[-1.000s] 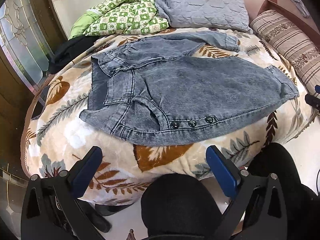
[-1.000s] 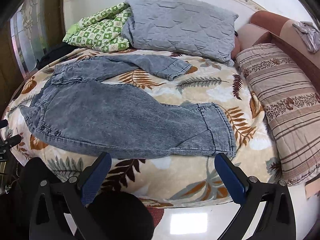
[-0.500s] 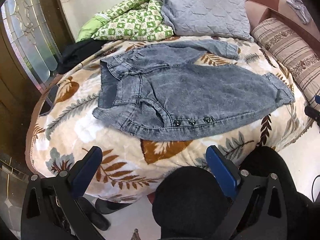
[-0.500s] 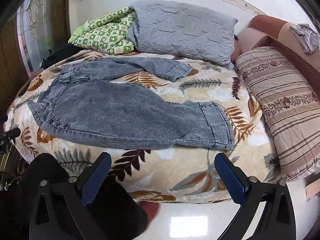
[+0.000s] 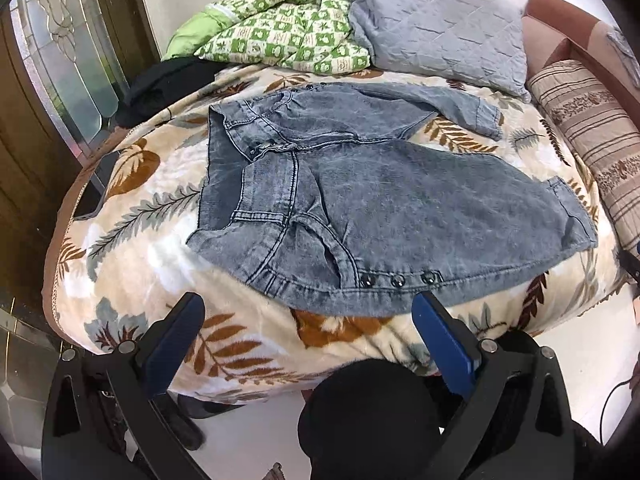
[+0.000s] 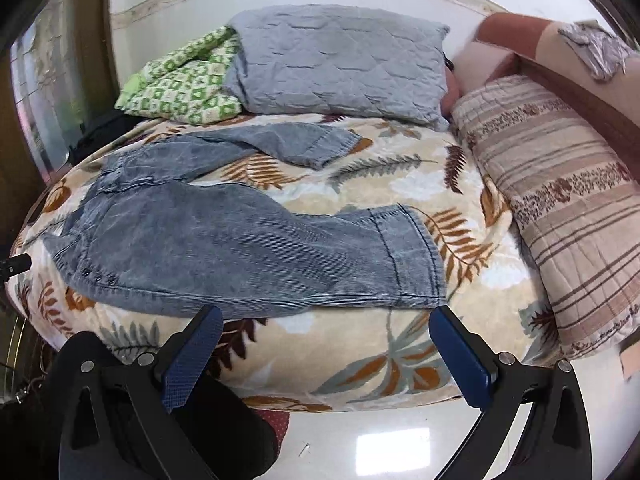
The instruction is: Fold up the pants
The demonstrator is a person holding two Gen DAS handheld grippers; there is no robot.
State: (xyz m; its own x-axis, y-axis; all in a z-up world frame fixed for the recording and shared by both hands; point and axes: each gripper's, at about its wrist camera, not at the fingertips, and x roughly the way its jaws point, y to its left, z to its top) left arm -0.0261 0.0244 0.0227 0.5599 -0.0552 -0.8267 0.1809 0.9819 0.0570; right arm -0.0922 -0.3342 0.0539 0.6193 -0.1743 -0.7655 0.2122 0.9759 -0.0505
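Grey-blue denim pants (image 5: 400, 200) lie spread flat on the leaf-patterned blanket (image 5: 132, 240), waistband to the left, legs running right and splayed apart. In the right wrist view the pants (image 6: 224, 248) show the near leg's hem at the right and the far leg angled toward the pillows. My left gripper (image 5: 308, 312) is open and empty, just short of the waist-side edge with its snap buttons (image 5: 396, 279). My right gripper (image 6: 326, 324) is open and empty, just below the near leg's lower edge.
A grey quilted pillow (image 6: 340, 60), a green checked quilt (image 6: 184, 80) and a striped bolster (image 6: 560, 184) lie at the bed's far and right sides. A dark garment (image 5: 168, 84) sits at the far left by a glass door (image 5: 68, 64). The person's dark-clad knee (image 5: 368, 408) is below.
Both grippers first drew back from the bed, then moved closer toward the pants' near edge. Both stay open. The pants have not moved.
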